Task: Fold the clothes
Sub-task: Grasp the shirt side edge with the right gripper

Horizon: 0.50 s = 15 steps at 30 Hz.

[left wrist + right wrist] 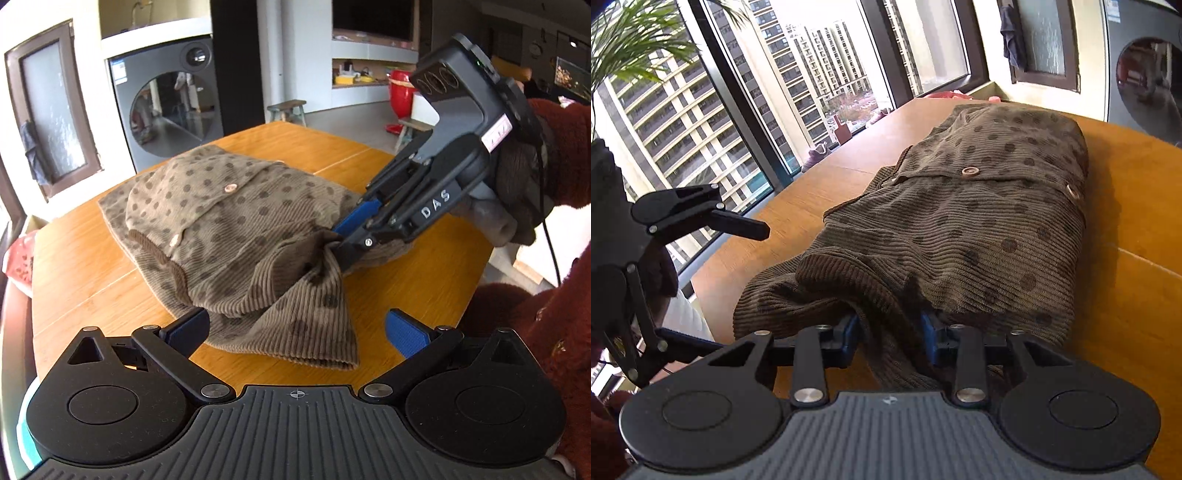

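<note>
Here the spotted cardigan [236, 221] lies bunched on the wooden surface [85, 258]; right tongs [338, 240] clamp its edge for folding, while left tongs [295, 328] stand apart, straddling its hem.

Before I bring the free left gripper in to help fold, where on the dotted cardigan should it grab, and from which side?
Probably the loose ribbed hem corner of the cardigan, nearest the left gripper. It lies flat with its edge free on the table, so come in low from the near side. The right gripper already pinches a bunched fold further up.
</note>
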{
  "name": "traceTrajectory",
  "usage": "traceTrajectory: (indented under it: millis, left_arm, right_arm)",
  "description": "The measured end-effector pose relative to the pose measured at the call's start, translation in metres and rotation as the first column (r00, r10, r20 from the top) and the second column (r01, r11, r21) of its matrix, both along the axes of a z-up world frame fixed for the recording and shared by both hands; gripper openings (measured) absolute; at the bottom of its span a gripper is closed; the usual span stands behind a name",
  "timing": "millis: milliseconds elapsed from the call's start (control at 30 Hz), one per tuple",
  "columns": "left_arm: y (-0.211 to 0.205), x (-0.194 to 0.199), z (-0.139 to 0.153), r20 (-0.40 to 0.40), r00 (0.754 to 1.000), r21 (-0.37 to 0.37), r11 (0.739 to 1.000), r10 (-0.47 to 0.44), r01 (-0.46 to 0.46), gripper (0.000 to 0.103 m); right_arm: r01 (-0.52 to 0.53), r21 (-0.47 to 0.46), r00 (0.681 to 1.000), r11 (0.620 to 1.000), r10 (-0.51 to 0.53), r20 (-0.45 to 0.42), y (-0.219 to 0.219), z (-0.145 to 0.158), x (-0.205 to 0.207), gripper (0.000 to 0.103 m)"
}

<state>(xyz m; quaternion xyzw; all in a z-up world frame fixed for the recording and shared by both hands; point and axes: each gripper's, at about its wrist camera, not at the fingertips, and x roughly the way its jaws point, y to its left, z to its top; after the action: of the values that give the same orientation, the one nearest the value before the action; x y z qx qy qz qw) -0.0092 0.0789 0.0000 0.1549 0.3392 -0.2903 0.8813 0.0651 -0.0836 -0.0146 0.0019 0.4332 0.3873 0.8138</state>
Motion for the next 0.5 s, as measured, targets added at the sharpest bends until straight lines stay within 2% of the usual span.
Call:
traceTrajectory:
  millis: [100, 167, 200, 233, 300, 367, 467, 500]
  left_arm:
    - [-0.015, 0.009, -0.013, 0.023, 1.0, 0.093, 0.995, 0.021, -0.023, 0.103]
    - [-0.019, 0.018, -0.019, 0.033, 0.998, 0.127, 0.991, 0.049, -0.053, 0.103]
    - [-0.019, 0.024, -0.019, 0.04, 0.996, 0.133, 0.988, 0.077, -0.082, 0.103]
    - [-0.016, 0.028, -0.017, 0.041, 0.994, 0.118, 0.987, 0.1, -0.105, 0.103]
    - [-0.005, 0.041, -0.008, 0.021, 0.989, 0.05, 0.988, 0.144, -0.145, 0.103]
    - [0.004, 0.05, 0.0, -0.022, 0.986, -0.039, 0.986, 0.163, -0.164, 0.103]
    - [0.008, 0.061, 0.005, -0.064, 0.984, -0.113, 0.978, 0.169, -0.175, 0.103]
    - [0.007, 0.064, 0.006, -0.069, 0.983, -0.127, 0.976, 0.169, -0.177, 0.103]
  right_arm:
    - [0.0, 0.016, 1.0, 1.0, 0.0, 0.015, -0.004, 0.0, -0.006, 0.033]
    - [-0.034, -0.058, 0.988, 0.998, 0.042, 0.146, 0.002, 0.004, -0.024, 0.036]
    - [-0.067, -0.1, 0.972, 0.993, 0.088, 0.22, 0.005, 0.006, -0.034, 0.042]
    - [-0.096, -0.145, 0.947, 0.985, 0.135, 0.291, 0.008, 0.007, -0.045, 0.047]
    - [-0.139, -0.243, 0.877, 0.96, 0.233, 0.42, 0.01, 0.007, -0.067, 0.073]
    - [-0.113, -0.355, 0.797, 0.928, 0.299, 0.526, 0.017, -0.001, -0.08, 0.082]
    - [-0.024, -0.496, 0.675, 0.868, 0.379, 0.632, 0.032, -0.02, -0.085, 0.083]
    - [-0.016, -0.504, 0.656, 0.863, 0.39, 0.646, 0.036, -0.024, -0.083, 0.083]
